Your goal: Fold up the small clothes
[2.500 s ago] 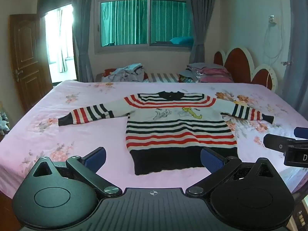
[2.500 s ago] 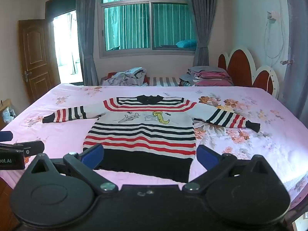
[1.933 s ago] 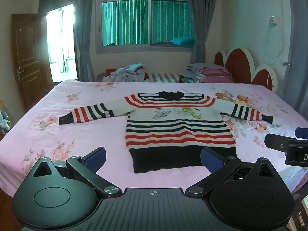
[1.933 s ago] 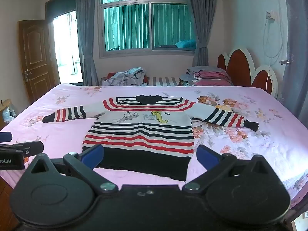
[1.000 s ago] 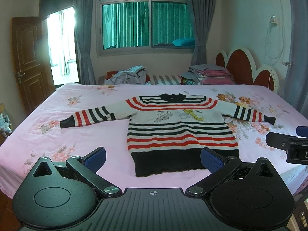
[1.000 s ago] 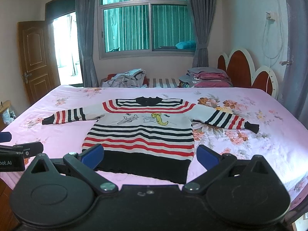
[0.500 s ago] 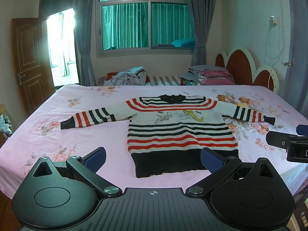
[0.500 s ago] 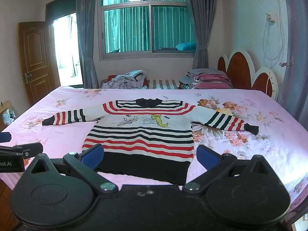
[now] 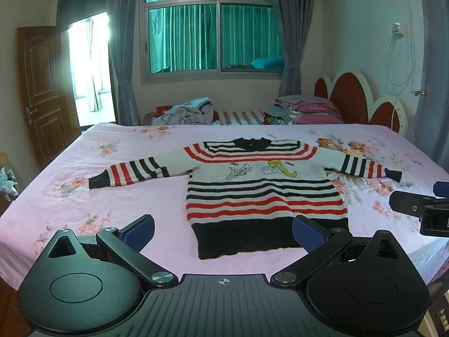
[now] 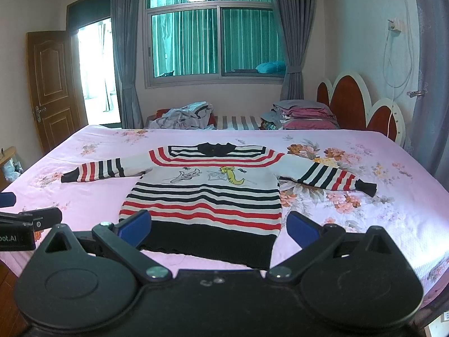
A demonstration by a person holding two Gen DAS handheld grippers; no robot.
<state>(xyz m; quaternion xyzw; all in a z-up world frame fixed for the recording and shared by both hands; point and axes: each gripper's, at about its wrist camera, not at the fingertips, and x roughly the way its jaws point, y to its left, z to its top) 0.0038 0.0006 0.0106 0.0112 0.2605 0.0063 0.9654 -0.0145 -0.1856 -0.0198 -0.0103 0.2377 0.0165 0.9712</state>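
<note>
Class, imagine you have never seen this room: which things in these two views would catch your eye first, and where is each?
First comes the striped sweater, spread flat with both sleeves out in the middle of the pink floral bed. Next, the open left gripper and open right gripper fill the foreground, held short of the sweater's black hem. Behind the bed, the green-curtained window glows on the far wall.

We see a bed (image 9: pixel 84 196) with a pink floral sheet and a red scalloped headboard (image 9: pixel 350 98) at the right. Behind it, grey curtains (image 9: pixel 289 42) frame a green-lit window (image 9: pixel 210 36). A brown door (image 9: pixel 42 92) stands open beside a bright doorway (image 9: pixel 89 67).
</note>
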